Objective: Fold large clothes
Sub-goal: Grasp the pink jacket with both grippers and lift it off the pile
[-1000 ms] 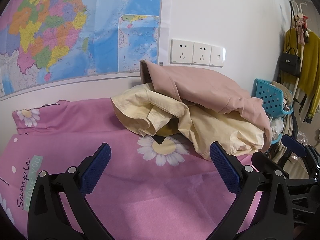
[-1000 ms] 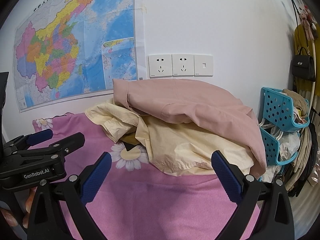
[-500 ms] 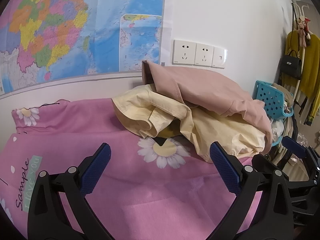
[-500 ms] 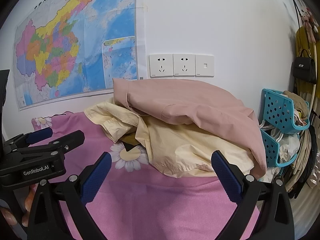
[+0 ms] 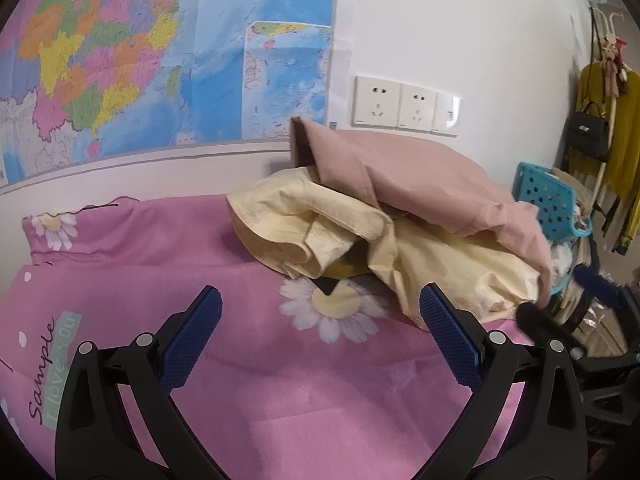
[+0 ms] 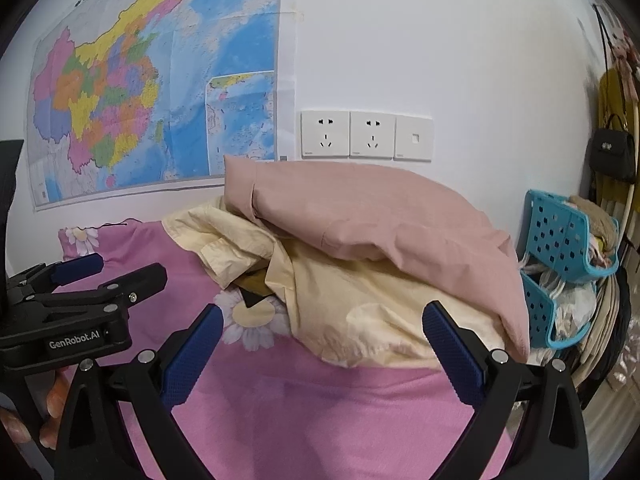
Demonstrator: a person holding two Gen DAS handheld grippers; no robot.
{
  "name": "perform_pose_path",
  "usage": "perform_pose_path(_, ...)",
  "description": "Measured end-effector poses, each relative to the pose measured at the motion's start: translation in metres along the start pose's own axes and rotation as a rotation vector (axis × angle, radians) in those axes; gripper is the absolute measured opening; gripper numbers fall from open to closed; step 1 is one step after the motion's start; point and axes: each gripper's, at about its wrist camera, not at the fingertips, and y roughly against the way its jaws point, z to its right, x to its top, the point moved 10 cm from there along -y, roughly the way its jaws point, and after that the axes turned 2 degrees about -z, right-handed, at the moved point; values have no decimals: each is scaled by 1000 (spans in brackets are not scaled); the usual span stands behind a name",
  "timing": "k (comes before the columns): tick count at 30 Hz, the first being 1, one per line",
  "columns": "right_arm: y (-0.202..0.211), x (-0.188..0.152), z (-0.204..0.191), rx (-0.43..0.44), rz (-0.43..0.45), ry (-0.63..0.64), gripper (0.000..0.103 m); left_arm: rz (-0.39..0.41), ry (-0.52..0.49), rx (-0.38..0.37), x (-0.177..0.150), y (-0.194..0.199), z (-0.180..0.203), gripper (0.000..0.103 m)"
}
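Nothing folded yet: pink garment [image 6: 380,216] over yellow garment [image 6: 360,292], heaped ahead of spread, empty left claw [image 5: 320,312] and right claw [image 6: 322,332].

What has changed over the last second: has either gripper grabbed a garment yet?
No grab yet. The left gripper and right gripper are both open and empty, and have eased slightly toward the pile. The pink garment still lies on the yellow garment, neither disturbed, on the pink bedsheet.
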Motion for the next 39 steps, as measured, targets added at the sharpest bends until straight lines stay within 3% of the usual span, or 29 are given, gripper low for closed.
perform_pose_path(7,-40,32,2,-53,18,129,97,-10,0,41,10,-25,-20,98)
perform_pose_path(12,-104,46,-4,-125,-35,324,97,-12,3,61,20,-38,-34,98)
perform_pose_path(16,-148,48,-2,-154,-84,405,95,-17,-2,83,27,-50,-44,98)
perform_pose_path(18,-166,50,1,-141,-114,424,74,-23,0,89,29,-56,-48,98)
perform_pose_path(19,-174,52,2,-127,-136,424,53,-25,0,90,30,-59,-49,98)
perform_pose_path(21,-182,57,5,-104,-165,424,34,-32,-4,97,33,-66,-54,98)
perform_pose_path(22,-181,62,7,-91,-163,420,13,-34,-9,100,34,-68,-55,98)
perform_pose_path(23,-178,69,8,-82,-151,412,9,-32,-16,107,37,-71,-57,98)
perform_pose_path(29,-123,157,47,-17,21,232,7,-20,-61,34,61,-87,-52,98)
perform_pose_path(32,-98,204,78,-12,93,143,6,7,-110,-46,80,-93,-34,98)
perform_pose_path(39,-54,265,125,25,183,25,6,41,-231,-217,103,-109,23,98)
